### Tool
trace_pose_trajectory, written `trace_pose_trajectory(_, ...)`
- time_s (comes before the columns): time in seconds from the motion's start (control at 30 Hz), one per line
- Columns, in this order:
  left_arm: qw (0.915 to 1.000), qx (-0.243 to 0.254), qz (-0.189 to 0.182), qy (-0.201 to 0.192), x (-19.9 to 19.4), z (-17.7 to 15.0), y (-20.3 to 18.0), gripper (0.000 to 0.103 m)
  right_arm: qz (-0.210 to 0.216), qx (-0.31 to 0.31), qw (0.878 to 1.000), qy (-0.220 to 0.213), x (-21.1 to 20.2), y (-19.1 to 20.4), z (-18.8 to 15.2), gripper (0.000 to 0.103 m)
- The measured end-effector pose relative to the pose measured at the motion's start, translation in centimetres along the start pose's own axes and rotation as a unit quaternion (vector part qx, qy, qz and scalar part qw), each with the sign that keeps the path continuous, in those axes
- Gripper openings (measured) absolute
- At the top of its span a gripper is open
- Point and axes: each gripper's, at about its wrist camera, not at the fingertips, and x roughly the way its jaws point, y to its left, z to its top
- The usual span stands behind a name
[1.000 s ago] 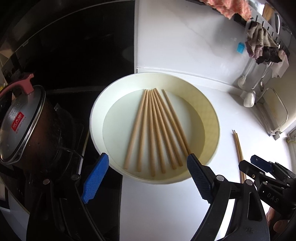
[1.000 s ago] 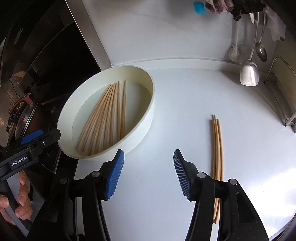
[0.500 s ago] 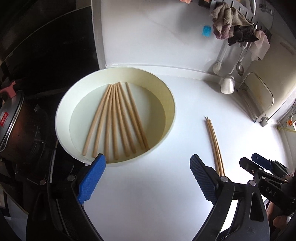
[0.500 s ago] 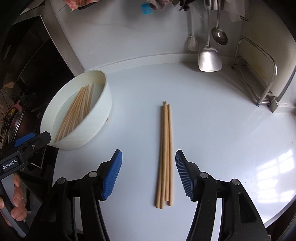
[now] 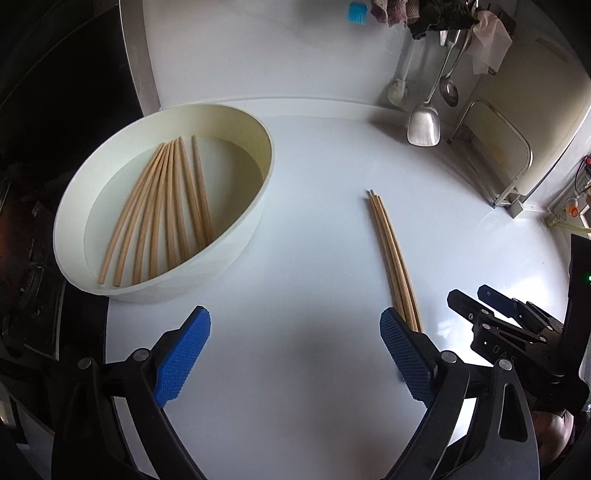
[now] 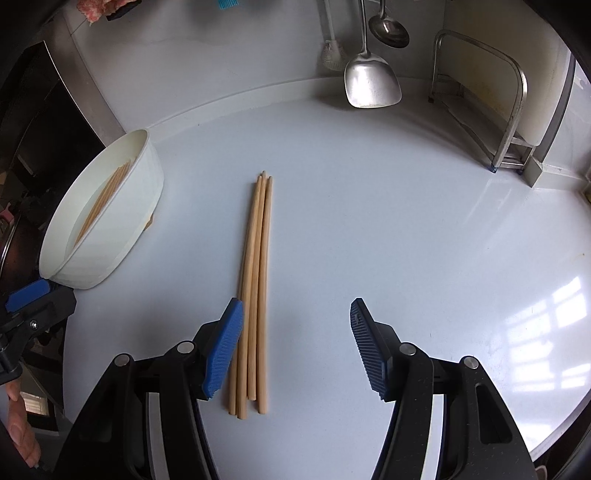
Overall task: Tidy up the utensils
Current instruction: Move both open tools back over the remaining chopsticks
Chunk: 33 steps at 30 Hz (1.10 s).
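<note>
A cream round basin (image 5: 236,236) (image 6: 122,236) stands at the left of the white counter with several wooden chopsticks (image 5: 170,206) fanned out inside. A small bundle of loose chopsticks (image 6: 255,280) (image 5: 391,251) lies on the counter to its right. My left gripper (image 5: 295,354) hangs open over bare counter between basin and bundle, its right finger (image 5: 406,362) covering the bundle's near end. My right gripper (image 6: 295,347) is open with nothing in it; its left finger (image 6: 225,347) sits just left of the bundle, which lies inside the gap near that finger.
A metal spatula (image 6: 371,81), a ladle (image 6: 388,29) and a brush hang on the back wall. A steel rack (image 6: 498,110) stands at the back right. A dark stove (image 5: 37,221) borders the counter on the left. The counter's front edge curves at the lower right.
Both grippers have swept to the right, away from the basin and toward the loose bundle, and dropped a little. The left jaws stand slightly wider than before.
</note>
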Motion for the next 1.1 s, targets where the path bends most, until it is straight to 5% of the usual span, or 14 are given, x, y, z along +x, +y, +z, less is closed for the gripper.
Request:
trace_pose_trajectory(0.63,0.9974,-0.010,0.007,-0.071,3.3,-1.1,-1.0,0.091,0.004,-0.026,0.999,-0.031,5.1,0.6,0.2,0.058)
trace_pose_trajectory(1.1,0.9981,-0.007,-0.004,-0.061,4.2,-1.3,-1.8,0.091,-0.027,-0.063,0.997,-0.045,5.2,1.2,-0.1,0.058)
